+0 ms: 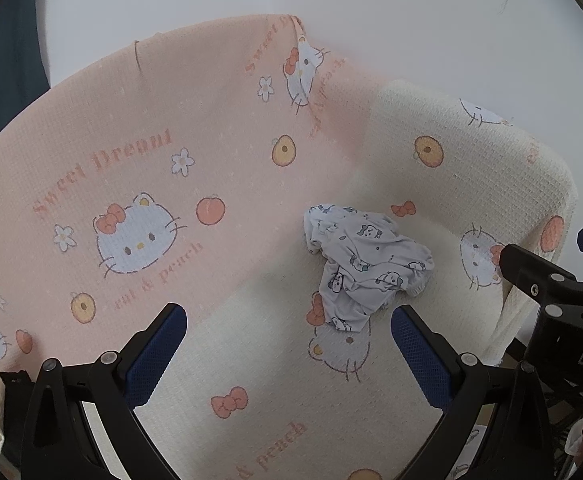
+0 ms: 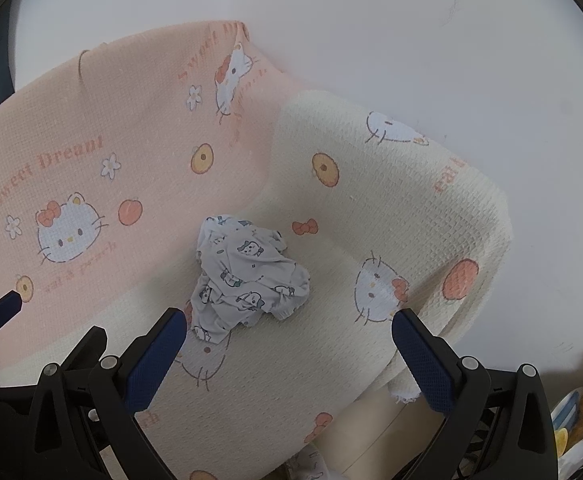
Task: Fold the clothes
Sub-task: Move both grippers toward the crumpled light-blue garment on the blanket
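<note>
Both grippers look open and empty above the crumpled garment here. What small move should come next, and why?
Probably lower the right gripper onto the near edge of the crumpled white garment. It lies bunched on the blanket, unheld, and needs spreading before any fold.

On the pink part of the blanket (image 1: 139,128) we read "Sweet Dream" in coral letters above the cat face, and "cat & peach" below it. We find "peach" again near the cream part's lower edge. On the right gripper (image 1: 571,304), seen from the left wrist, we read "DA", cut off.
</note>
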Demonstrator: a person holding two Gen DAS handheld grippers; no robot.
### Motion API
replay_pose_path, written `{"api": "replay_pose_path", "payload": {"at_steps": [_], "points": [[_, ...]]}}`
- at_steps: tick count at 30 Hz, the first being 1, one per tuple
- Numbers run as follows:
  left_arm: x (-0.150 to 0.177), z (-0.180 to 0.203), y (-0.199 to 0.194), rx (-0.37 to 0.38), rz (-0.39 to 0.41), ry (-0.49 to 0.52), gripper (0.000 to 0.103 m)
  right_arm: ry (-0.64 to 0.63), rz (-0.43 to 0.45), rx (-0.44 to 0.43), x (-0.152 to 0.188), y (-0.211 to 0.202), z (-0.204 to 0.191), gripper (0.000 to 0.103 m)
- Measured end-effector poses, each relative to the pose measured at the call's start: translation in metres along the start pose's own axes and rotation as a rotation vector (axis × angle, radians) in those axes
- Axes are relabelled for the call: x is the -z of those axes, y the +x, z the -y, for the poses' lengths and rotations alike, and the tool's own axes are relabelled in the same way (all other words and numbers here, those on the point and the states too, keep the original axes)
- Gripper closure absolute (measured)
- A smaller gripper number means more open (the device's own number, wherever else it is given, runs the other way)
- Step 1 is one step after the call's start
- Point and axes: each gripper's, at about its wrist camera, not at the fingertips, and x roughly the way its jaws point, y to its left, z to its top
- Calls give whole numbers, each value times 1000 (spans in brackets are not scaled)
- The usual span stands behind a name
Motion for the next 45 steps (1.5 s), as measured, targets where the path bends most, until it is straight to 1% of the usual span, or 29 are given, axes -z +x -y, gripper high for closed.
{"api": "replay_pose_path", "payload": {"at_steps": [4,8,15,16,19,22,28,33,37,40,42,45], "points": [[1,-4,7,16,-9,-10,0,9,-18,-5,0,9,2,1],[5,-6,17,49,-45,-31,0,10,-40,10,1,18,5,1],[6,-12,28,79,-68,-48,0,51,-70,-49,3,34,15,1],[6,-13,29,83,-71,-51,0,63,-78,-69,3,38,16,1],[7,-16,33,87,-89,-47,0,83,-99,-92,4,51,18,1],[7,-16,35,92,-87,-26,0,99,-120,-129,6,62,19,1],[8,-9,51,90,-77,26,0,177,-156,-237,10,84,28,1],[9,-2,57,113,-56,69,0,287,-187,-339,16,106,43,1],[8,9,60,120,-23,135,0,332,-205,-363,20,120,50,1],[7,13,60,132,-3,165,0,358,-216,-377,27,135,54,1],[8,18,63,146,0,186,0,382,-246,-356,33,147,56,1],[11,24,68,169,-3,203,0,452,-276,-393,44,166,63,1]]}}
